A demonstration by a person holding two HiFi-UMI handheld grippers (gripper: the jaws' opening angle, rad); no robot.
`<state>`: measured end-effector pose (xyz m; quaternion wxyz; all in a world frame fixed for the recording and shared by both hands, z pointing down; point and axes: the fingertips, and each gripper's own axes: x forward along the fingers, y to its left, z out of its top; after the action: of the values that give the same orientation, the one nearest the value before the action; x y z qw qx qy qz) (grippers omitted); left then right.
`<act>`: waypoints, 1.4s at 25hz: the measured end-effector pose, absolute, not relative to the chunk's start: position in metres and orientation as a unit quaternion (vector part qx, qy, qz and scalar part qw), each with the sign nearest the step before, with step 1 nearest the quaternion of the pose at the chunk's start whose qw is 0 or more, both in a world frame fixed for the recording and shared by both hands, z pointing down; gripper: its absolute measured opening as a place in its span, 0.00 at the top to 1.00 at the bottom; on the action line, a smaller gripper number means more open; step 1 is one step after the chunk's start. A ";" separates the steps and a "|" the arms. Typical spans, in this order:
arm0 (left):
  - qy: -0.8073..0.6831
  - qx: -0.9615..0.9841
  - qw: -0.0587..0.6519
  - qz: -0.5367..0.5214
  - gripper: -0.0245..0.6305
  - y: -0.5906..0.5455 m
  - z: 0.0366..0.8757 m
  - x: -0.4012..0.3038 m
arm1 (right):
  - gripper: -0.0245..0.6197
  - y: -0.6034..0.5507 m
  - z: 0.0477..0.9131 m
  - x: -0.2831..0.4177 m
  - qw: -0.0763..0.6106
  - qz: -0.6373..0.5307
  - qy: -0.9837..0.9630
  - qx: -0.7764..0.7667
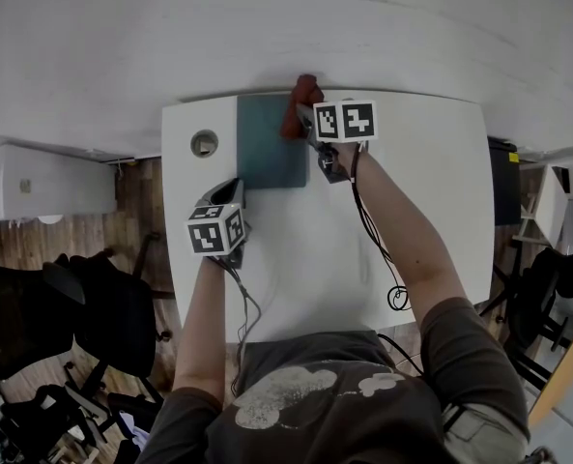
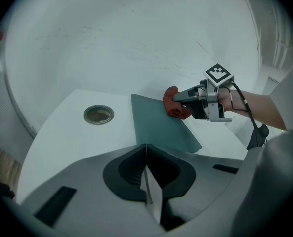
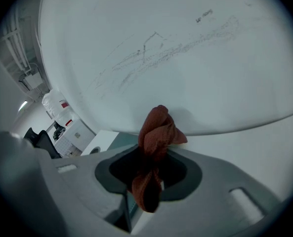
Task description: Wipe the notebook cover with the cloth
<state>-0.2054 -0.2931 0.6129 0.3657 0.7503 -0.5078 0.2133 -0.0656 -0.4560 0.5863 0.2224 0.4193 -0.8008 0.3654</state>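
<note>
Left gripper (image 1: 232,189), jaws together, over white desk (image 1: 412,182); right gripper (image 1: 302,116) pinches cloth (image 1: 306,90) at notebook (image 1: 272,143) edge.

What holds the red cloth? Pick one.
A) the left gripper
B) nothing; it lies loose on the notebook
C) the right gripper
C: the right gripper has its jaws shut on the red cloth, while the left gripper has its jaws together with nothing between them.

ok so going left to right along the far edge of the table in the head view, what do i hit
round hole → notebook → cloth → right gripper, shut on the cloth
</note>
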 end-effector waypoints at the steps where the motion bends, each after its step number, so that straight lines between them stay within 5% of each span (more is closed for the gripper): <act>1: -0.508 0.750 0.366 0.212 0.96 -0.293 0.613 -0.205 | 0.79 -0.455 0.586 -0.063 0.222 0.366 -0.799 0.423; 35: -0.506 0.753 0.372 0.197 0.96 -0.292 0.611 -0.207 | 0.79 -0.388 0.564 -0.197 0.242 0.343 -0.851 0.317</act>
<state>-0.2066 -0.2922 0.6113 0.3721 0.7529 -0.5057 0.1974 -0.1969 -0.3881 0.5639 0.2417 0.3168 -0.8505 0.3433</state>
